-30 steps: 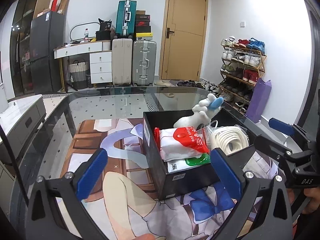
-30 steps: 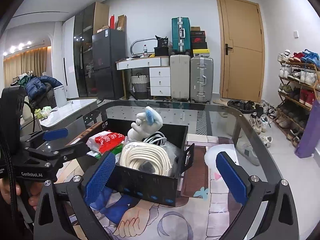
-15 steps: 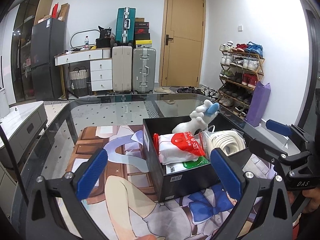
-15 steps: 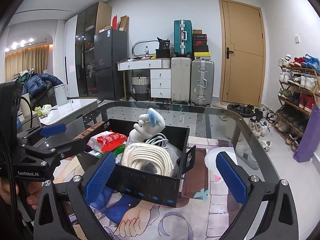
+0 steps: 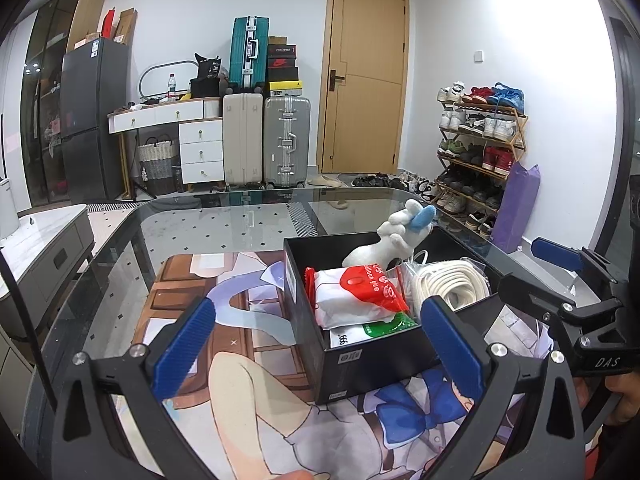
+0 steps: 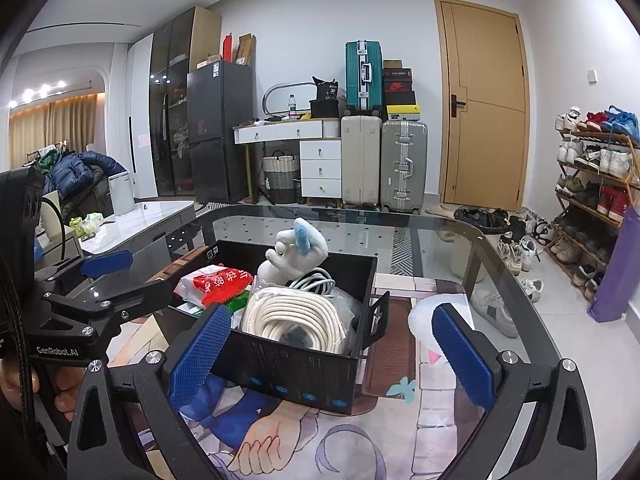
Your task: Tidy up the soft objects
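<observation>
1. Left wrist view: the left tool has its fingers wide apart and empty, just short of the black box on the glass counter.
2. The right tool is likewise spread and empty at the box's near wall.
3. Inside the box sit a wipes pack, a rope coil and a plush toy.
4. The packing looks finished; any next move probably means backing away from the box.
5. There is open counter left of the box; the counter's edge lies near the box's right.

Green packet largely covered by the red-and-white packet; its label unreadable. Plush toy base hidden behind rope coil. Box far wall partly hidden by contents.
</observation>
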### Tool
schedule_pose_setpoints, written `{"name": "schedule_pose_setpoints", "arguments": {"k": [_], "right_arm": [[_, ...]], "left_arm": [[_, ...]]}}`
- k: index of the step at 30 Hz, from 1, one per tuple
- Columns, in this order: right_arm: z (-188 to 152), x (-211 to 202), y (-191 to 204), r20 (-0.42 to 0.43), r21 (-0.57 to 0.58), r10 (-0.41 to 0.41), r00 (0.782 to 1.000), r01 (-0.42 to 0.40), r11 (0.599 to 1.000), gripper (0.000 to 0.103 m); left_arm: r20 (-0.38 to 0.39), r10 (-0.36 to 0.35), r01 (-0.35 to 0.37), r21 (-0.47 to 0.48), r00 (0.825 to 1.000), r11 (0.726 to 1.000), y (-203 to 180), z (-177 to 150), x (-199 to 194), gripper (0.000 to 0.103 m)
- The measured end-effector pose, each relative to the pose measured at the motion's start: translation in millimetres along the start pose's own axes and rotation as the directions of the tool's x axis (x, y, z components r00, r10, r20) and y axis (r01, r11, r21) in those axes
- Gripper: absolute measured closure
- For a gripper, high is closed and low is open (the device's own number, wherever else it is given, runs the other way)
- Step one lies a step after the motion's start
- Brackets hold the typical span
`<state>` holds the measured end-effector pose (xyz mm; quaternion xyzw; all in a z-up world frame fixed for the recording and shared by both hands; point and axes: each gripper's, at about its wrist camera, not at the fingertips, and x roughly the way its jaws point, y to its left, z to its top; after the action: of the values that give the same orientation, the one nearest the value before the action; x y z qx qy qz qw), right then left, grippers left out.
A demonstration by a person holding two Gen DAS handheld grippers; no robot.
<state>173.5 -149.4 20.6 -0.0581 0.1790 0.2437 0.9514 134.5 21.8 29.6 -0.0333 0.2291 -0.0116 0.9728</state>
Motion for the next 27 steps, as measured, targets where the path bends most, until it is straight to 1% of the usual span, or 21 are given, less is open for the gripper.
{"name": "schedule_pose_setpoints", "arguments": {"k": [27], "right_arm": [[0.3,-1.5,0.4,0.007,0.001,0.003,1.000,-0.003,1.000,0.001]], "left_arm": [[-0.004,-0.002,0.002,0.003,1.000,1.000,-0.7,-0.8,1.2,0.000]]}}
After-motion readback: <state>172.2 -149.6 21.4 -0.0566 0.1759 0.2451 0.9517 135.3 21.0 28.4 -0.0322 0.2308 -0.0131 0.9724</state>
